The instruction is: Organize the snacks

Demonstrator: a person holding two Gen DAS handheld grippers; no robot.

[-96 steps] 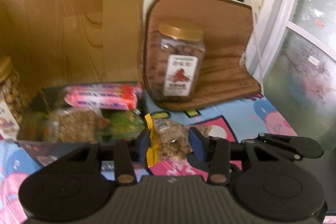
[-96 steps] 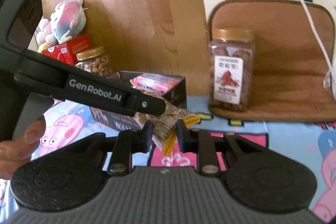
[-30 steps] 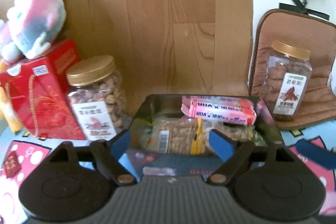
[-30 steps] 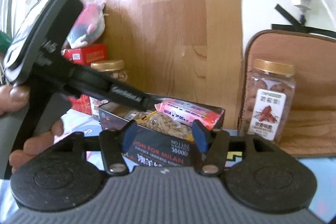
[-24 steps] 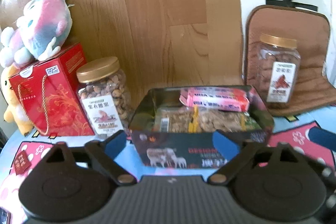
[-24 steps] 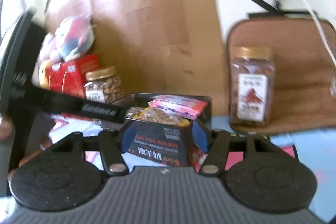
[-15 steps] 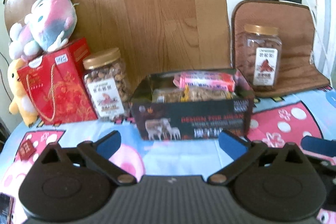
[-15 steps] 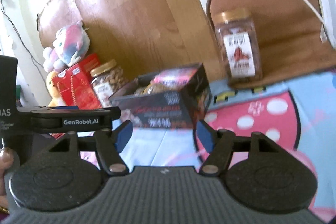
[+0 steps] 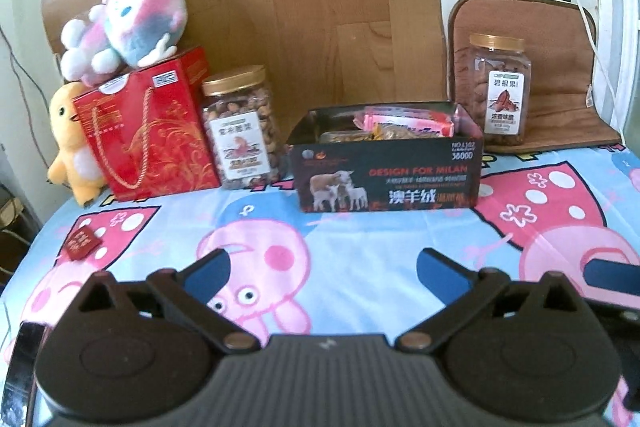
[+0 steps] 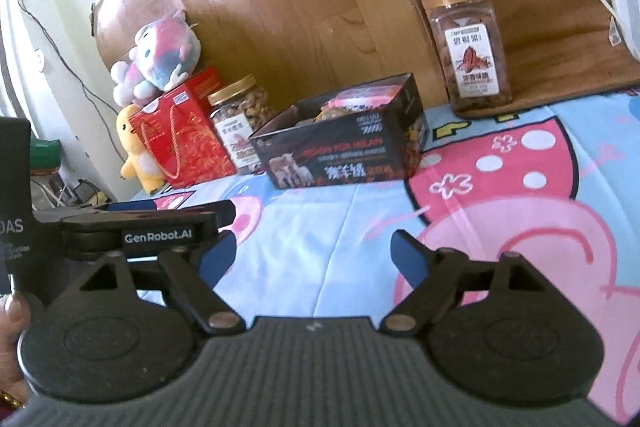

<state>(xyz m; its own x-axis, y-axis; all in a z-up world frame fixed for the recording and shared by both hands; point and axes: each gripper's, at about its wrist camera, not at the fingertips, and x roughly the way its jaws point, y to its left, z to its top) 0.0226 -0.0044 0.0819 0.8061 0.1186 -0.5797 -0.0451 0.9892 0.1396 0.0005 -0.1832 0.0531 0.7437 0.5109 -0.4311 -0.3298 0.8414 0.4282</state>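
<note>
Snacks (image 9: 404, 125) sit packed in our dark box (image 9: 386, 173), a pink packet lying on top of the nut bags. The box stands on the cartoon-print surface (image 9: 360, 235), between a round nut jar (image 9: 240, 133) on its left and a square jar (image 9: 500, 91) on a brown mat (image 9: 560, 75) to its right. We hold our left gripper (image 9: 323, 269) released, jaws spread wide and holding nothing, well back from the box. Our right gripper (image 10: 314, 253) is likewise spread and holds nothing, beside the left.
</note>
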